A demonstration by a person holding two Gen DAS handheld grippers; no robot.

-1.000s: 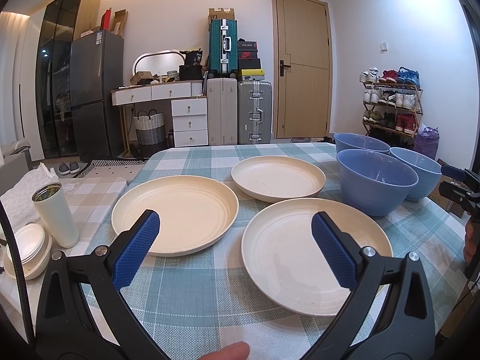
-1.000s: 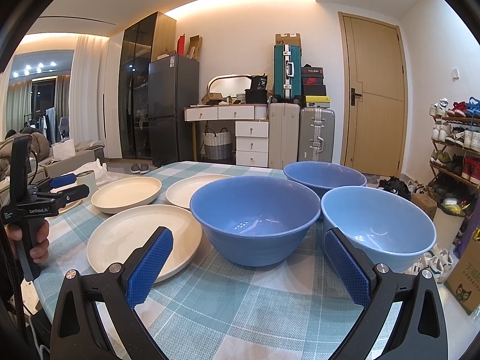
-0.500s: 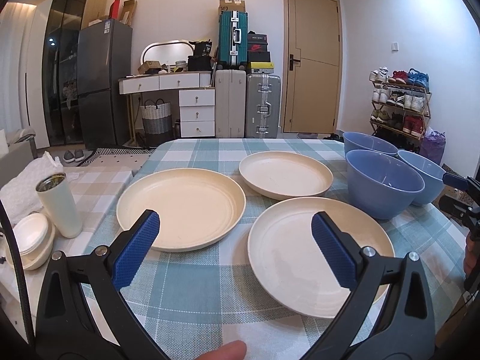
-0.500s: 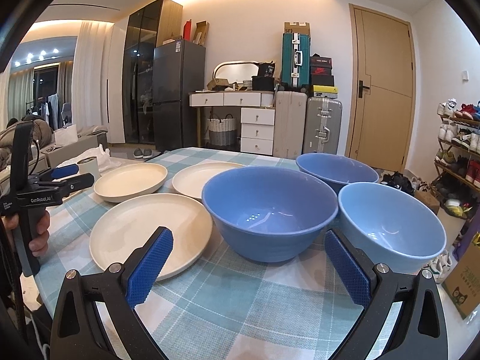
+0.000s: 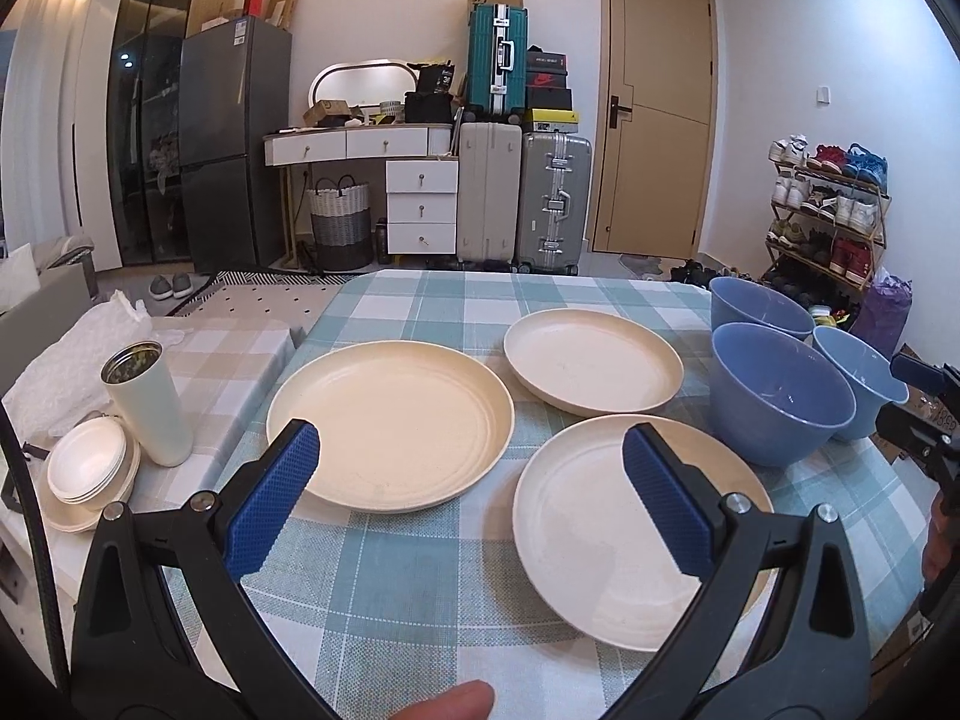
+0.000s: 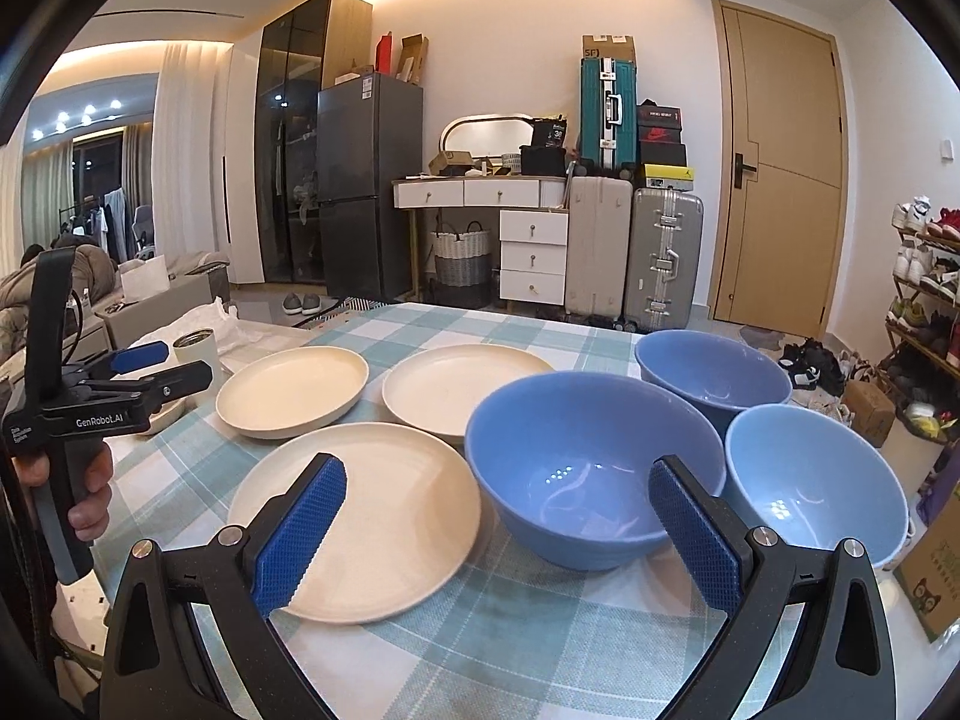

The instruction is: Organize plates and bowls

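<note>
matt cream plates (image 5: pixel 390 423), glossy blue bowls (image 6: pixel 591 468), woven checked tablecloth (image 5: pixel 408 564)

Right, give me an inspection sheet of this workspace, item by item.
Surface: table under a teal checked cloth.
Job's things: three cream plates, near, left, far; three blue bowls, near, right, far; nothing stacked.
Clutter: white tumbler and small white dishes on a side surface.
Grippers: left gripper and right gripper open, empty.
Cables: black cable at the left edge.
Surroundings: suitcases, fridge, shoe rack, door.
</note>
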